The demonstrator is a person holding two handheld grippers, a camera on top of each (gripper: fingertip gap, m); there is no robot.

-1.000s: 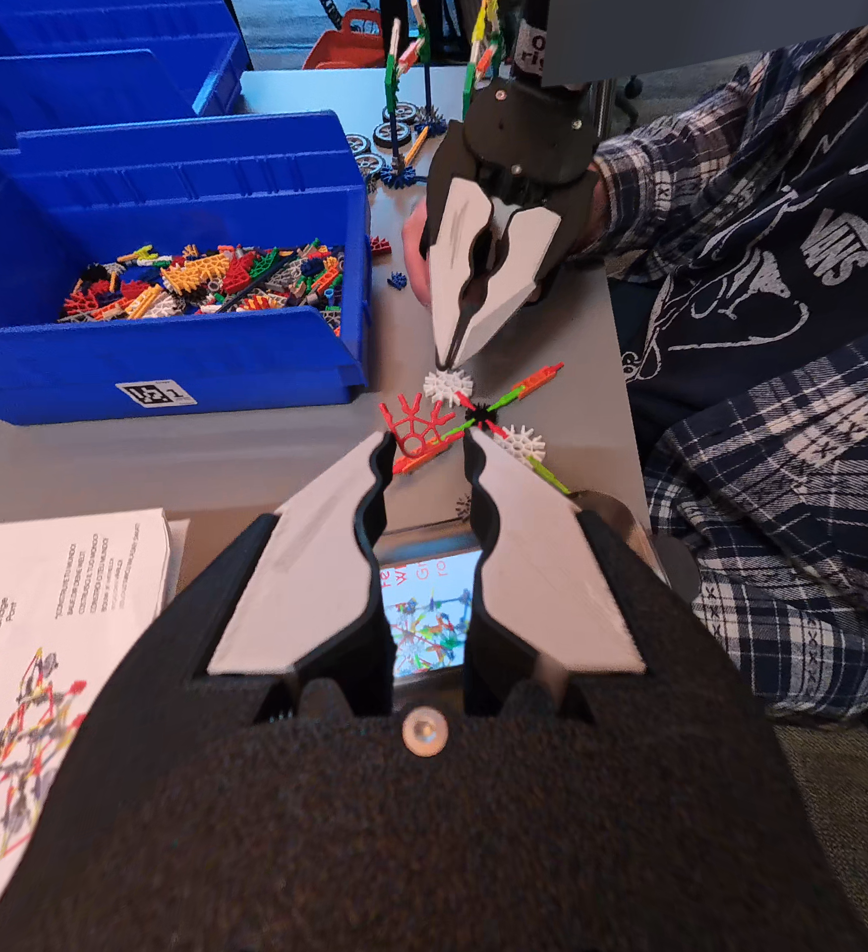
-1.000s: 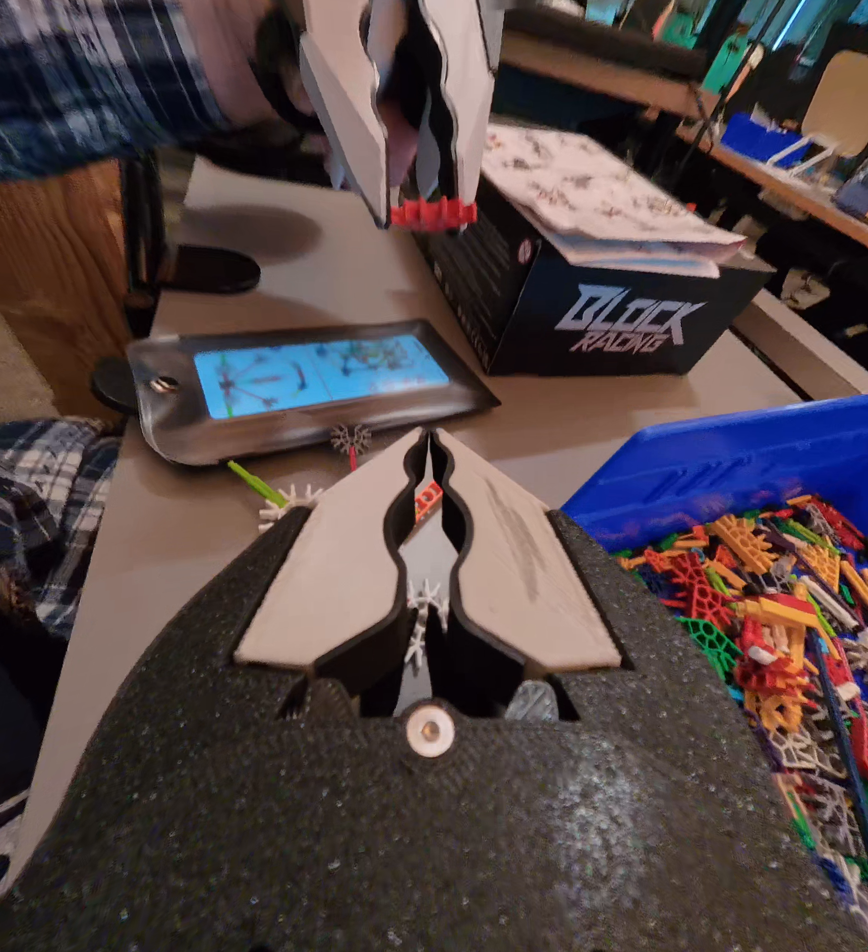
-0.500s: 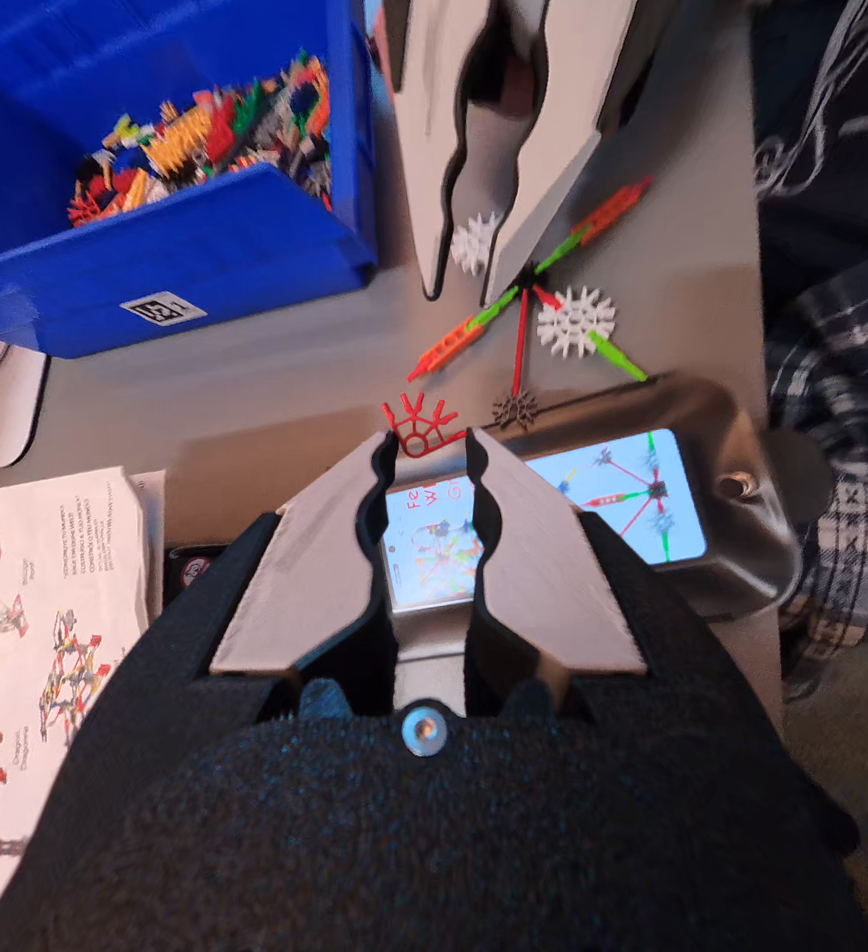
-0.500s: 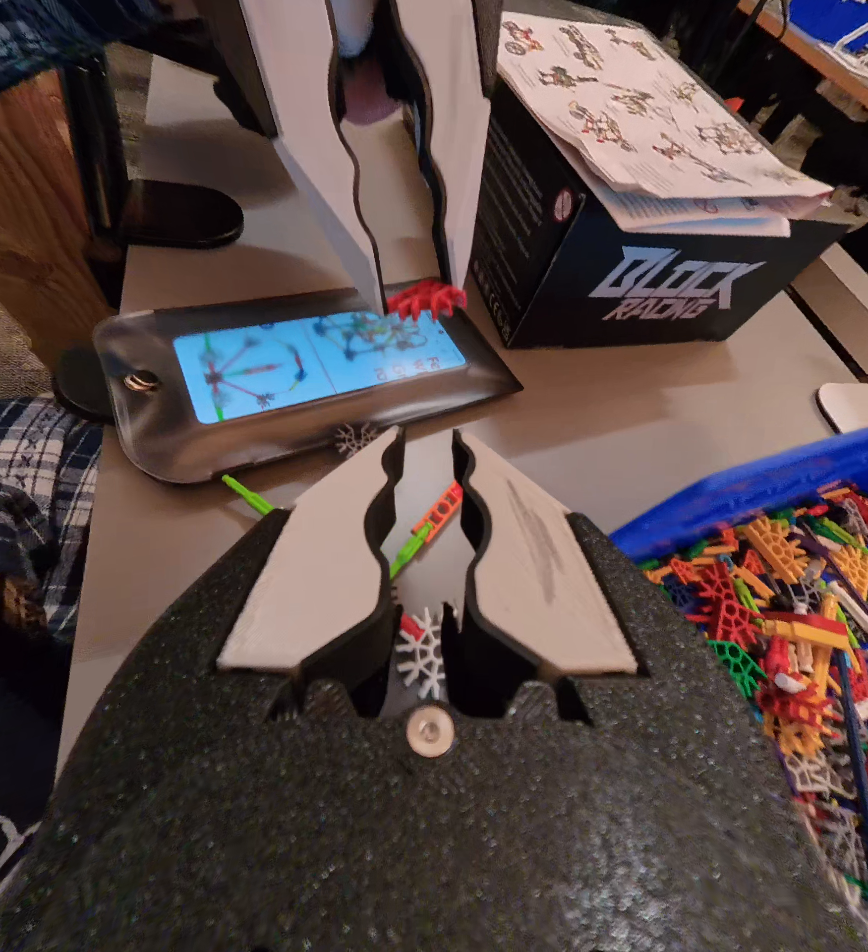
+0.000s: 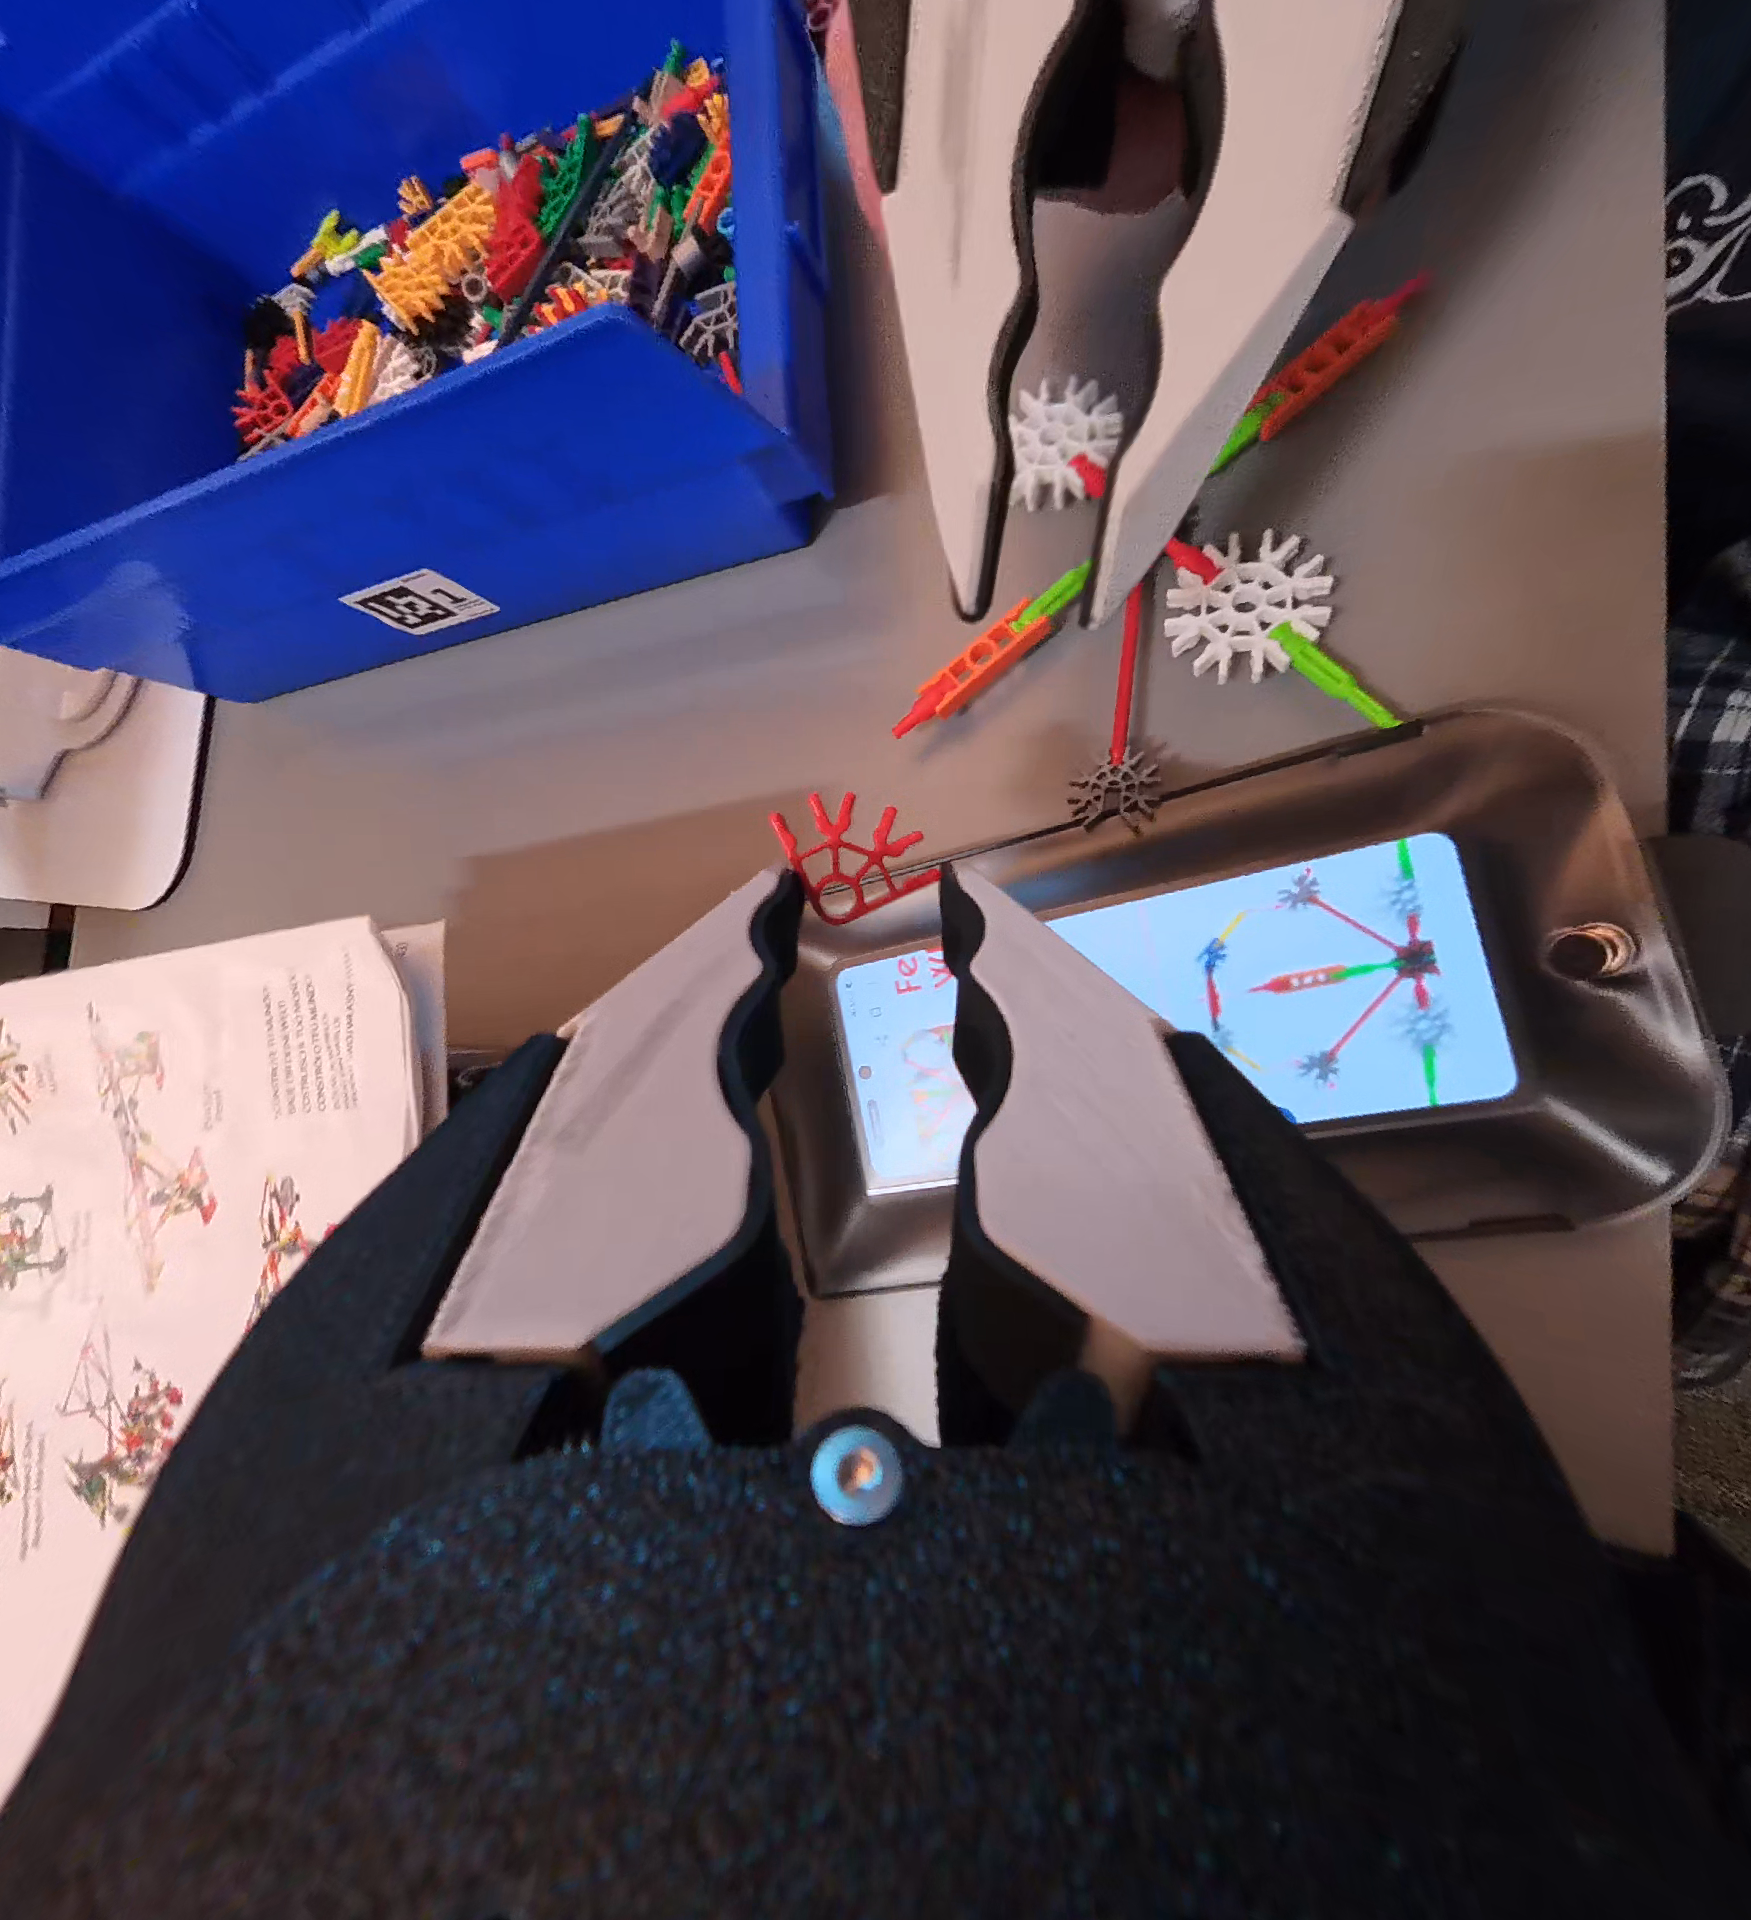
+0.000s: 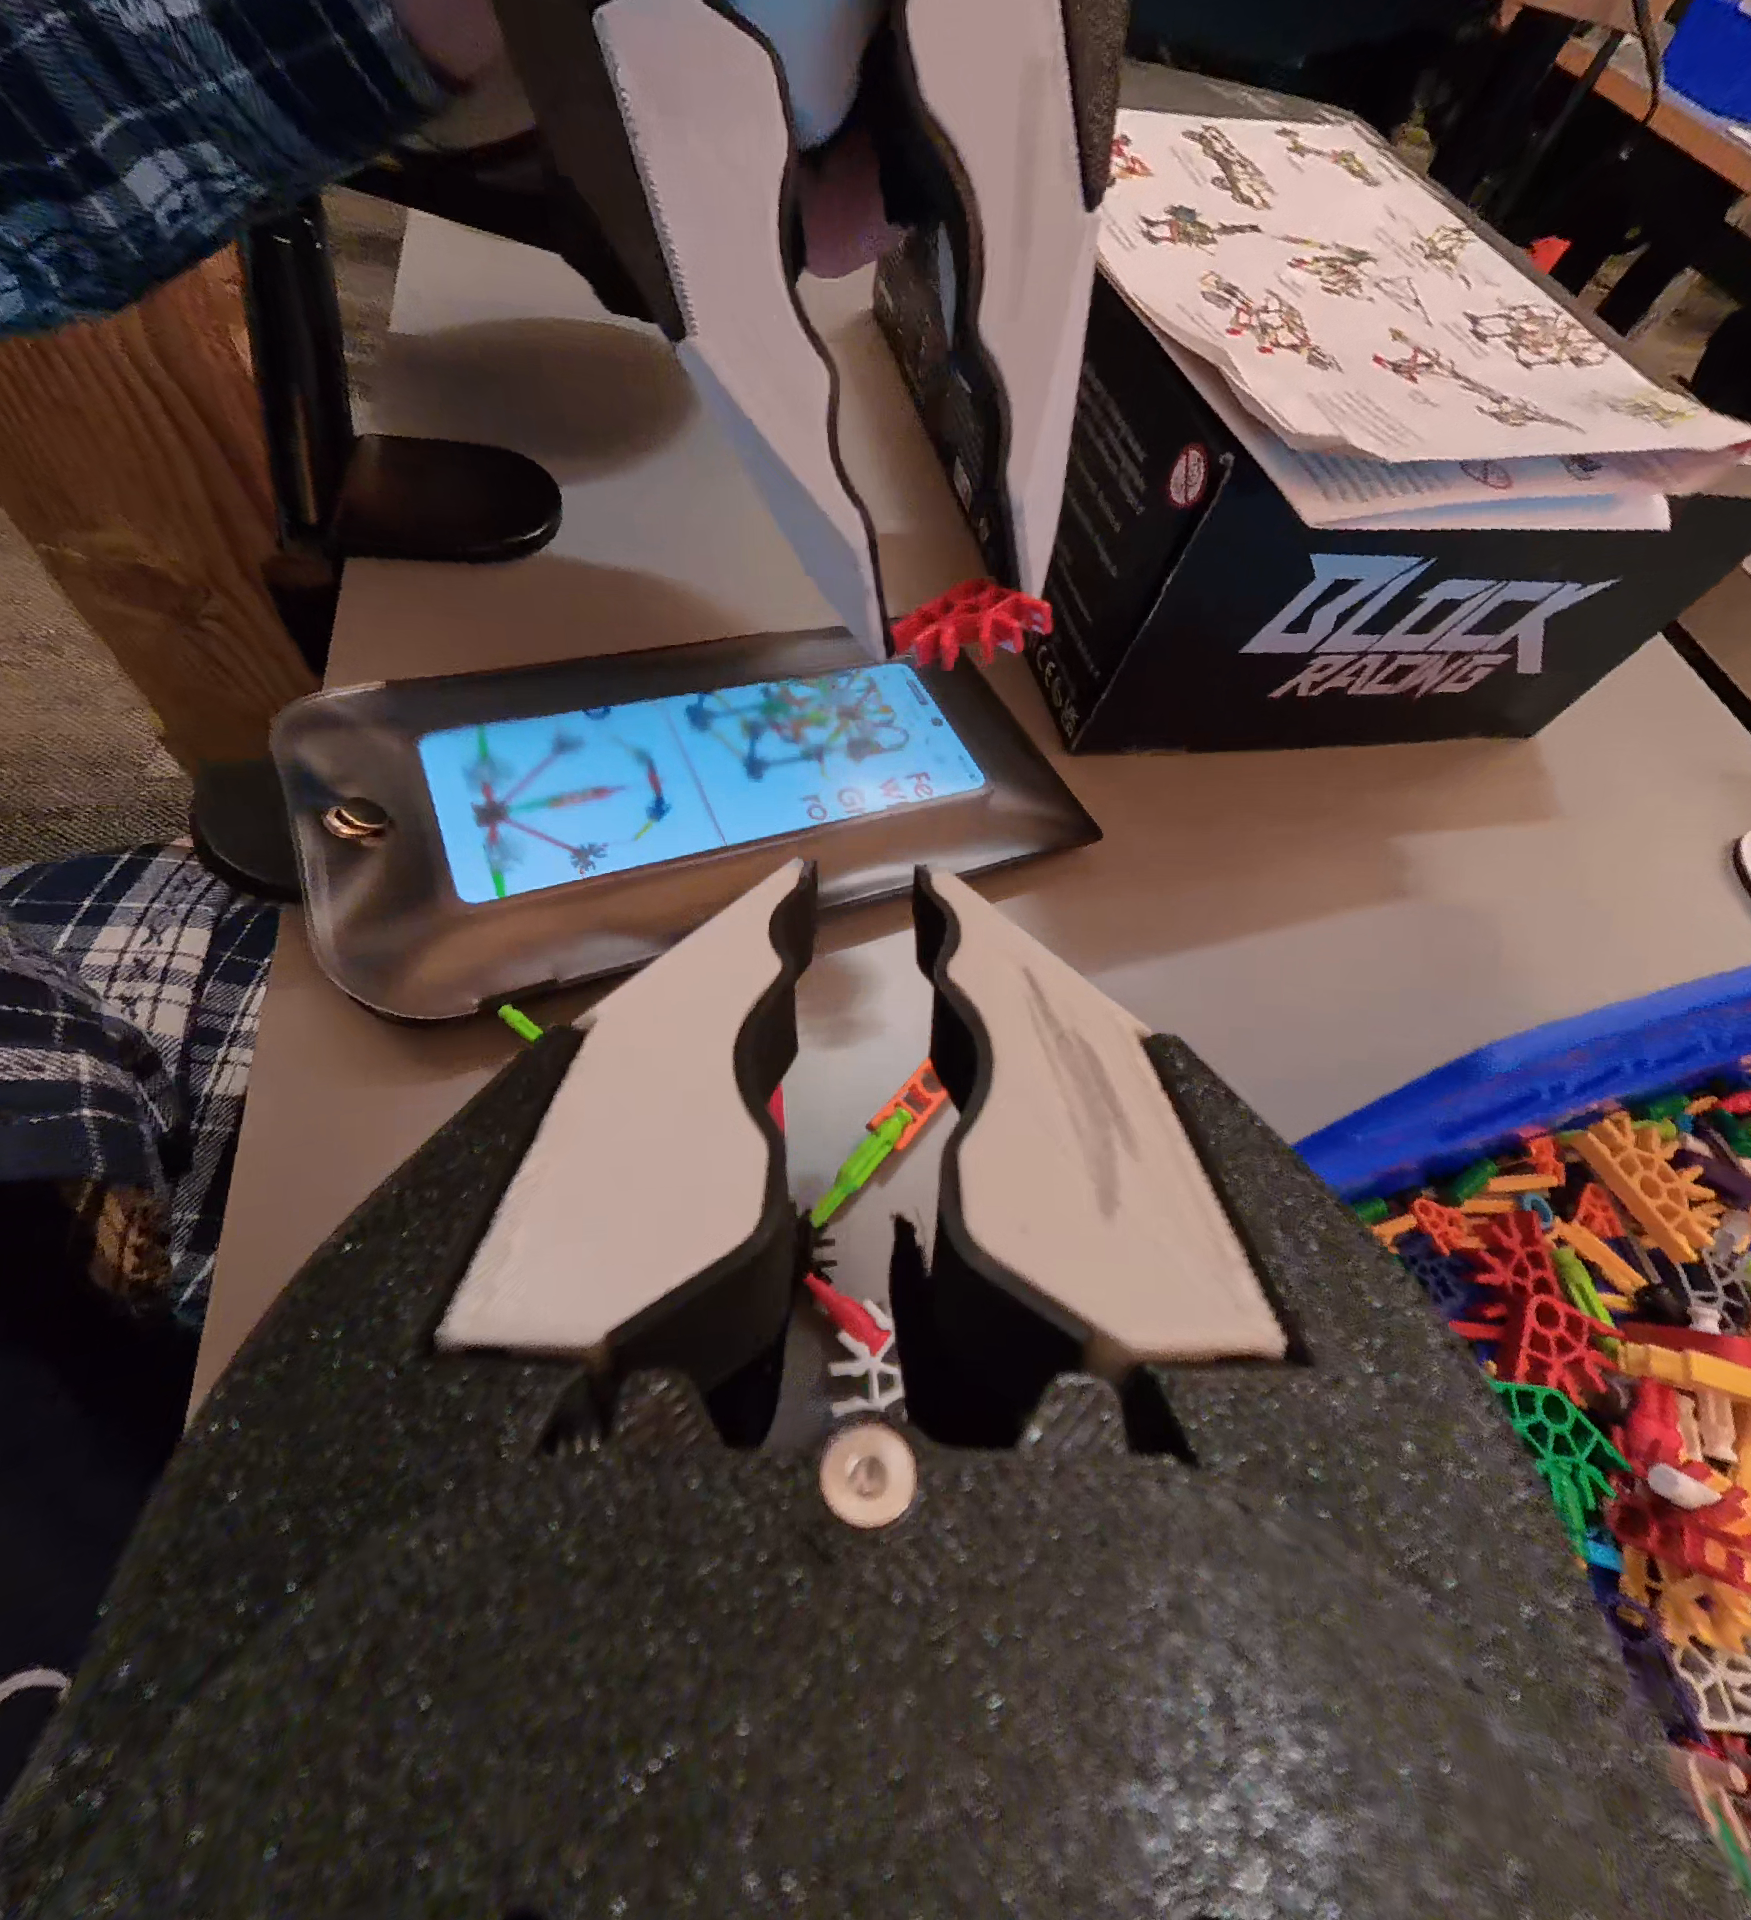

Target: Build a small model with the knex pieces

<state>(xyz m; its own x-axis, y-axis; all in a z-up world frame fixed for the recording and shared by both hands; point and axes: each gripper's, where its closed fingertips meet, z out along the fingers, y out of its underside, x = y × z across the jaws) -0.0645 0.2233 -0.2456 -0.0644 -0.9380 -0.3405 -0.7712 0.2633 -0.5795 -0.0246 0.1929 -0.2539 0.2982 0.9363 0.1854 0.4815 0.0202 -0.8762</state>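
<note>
My left gripper (image 5: 868,883) is shut on a red fan-shaped connector (image 5: 850,868) and holds it above the near end of a phone in a clear sleeve (image 5: 1266,987). It also shows in the right wrist view (image 6: 954,613) with the red connector (image 6: 970,623). My right gripper (image 6: 863,878) is open and low over a rod-and-connector assembly. A green rod (image 6: 855,1164) and a white connector (image 6: 860,1361) lie between its fingers. In the left wrist view the right gripper (image 5: 1037,608) straddles one white snowflake connector (image 5: 1063,442); a second (image 5: 1250,603) lies beside it.
A blue bin (image 5: 435,520) of mixed rods and connectors stands left of the assembly and also shows in the right wrist view (image 6: 1577,1049). A black box (image 6: 1370,644) carries an instruction sheet (image 6: 1370,260). A person's plaid sleeve (image 6: 71,987) is along the table edge. There is about 6 cm between the tips of the two grippers.
My left gripper has drawn back from the assembly with the red connector and risen over the phone. My right gripper has opened and come down around the white connector and rods.
</note>
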